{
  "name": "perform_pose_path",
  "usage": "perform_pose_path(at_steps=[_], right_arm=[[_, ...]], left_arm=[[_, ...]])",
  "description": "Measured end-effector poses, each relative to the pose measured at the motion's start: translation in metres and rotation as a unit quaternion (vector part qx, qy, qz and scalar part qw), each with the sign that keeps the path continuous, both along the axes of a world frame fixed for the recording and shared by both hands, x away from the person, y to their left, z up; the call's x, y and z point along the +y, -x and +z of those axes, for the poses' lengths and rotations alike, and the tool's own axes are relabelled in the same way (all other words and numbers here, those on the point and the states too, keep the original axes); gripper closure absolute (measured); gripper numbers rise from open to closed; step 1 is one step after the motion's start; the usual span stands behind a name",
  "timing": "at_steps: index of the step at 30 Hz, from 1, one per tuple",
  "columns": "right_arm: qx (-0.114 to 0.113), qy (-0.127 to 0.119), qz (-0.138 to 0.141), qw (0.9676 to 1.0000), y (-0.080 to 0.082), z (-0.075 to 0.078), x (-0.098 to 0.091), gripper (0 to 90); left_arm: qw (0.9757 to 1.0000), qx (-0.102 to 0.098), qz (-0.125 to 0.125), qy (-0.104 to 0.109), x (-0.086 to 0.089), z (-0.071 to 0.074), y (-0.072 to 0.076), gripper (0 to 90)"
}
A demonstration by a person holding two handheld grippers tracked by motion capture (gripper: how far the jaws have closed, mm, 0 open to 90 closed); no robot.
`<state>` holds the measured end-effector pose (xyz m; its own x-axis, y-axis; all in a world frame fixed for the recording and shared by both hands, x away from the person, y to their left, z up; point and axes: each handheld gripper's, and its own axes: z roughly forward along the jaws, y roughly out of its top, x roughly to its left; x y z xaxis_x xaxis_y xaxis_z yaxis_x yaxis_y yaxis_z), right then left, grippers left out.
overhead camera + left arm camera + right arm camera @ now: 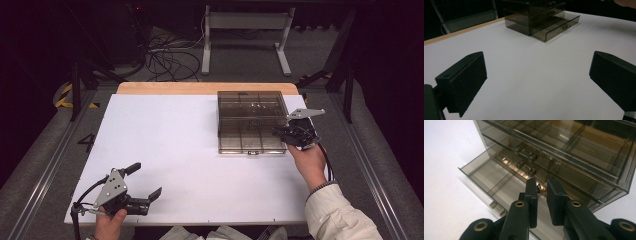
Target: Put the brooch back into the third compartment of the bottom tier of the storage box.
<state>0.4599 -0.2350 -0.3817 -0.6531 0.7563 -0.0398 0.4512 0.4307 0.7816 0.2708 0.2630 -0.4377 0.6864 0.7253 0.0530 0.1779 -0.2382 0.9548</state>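
Meanwhile right tongs (541, 188) pinch a small item over the open drawer (489, 177); left tongs (536, 82) gape.

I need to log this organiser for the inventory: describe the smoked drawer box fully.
The drawer box is a smoky, see-through plastic cabinet with stacked drawers, each with a small metal handle on its front. It stands upright at the far right of the white table. The bottom drawer is pulled out and split by dividers into compartments. The right claw hangs over that open drawer, nearly shut on a small shiny item too small to identify. Whether it touches the box is unclear.
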Motion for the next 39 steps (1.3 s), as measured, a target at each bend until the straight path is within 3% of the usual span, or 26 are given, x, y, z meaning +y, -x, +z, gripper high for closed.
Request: perform_pose_path(at_steps=[11, 23, 31, 39], right_arm=[[-0.008, 0.009, -0.006, 0.9999, -0.006, -0.016, -0.002, 79.8], [0.001, 0.019, -0.014, 0.9997, -0.010, -0.034, -0.003, 79.7], [-0.016, 0.016, -0.020, 0.9996, -0.005, -0.043, -0.002, 79.6], [-0.018, 0.009, -0.025, 0.9995, -0.002, -0.052, -0.003, 79.6]], left_arm=[[1.0000, -0.004, 0.001, -0.003, 0.000, 0.000, 0.000, 2.1], [1.0000, -0.003, 0.000, -0.002, 0.000, 0.000, 0.000, 2.1], [1.0000, -0.001, -0.001, -0.001, -0.001, -0.001, 0.000, 2.1], [1.0000, 0.002, -0.001, -0.001, -0.002, -0.001, -0.001, 2.1]])
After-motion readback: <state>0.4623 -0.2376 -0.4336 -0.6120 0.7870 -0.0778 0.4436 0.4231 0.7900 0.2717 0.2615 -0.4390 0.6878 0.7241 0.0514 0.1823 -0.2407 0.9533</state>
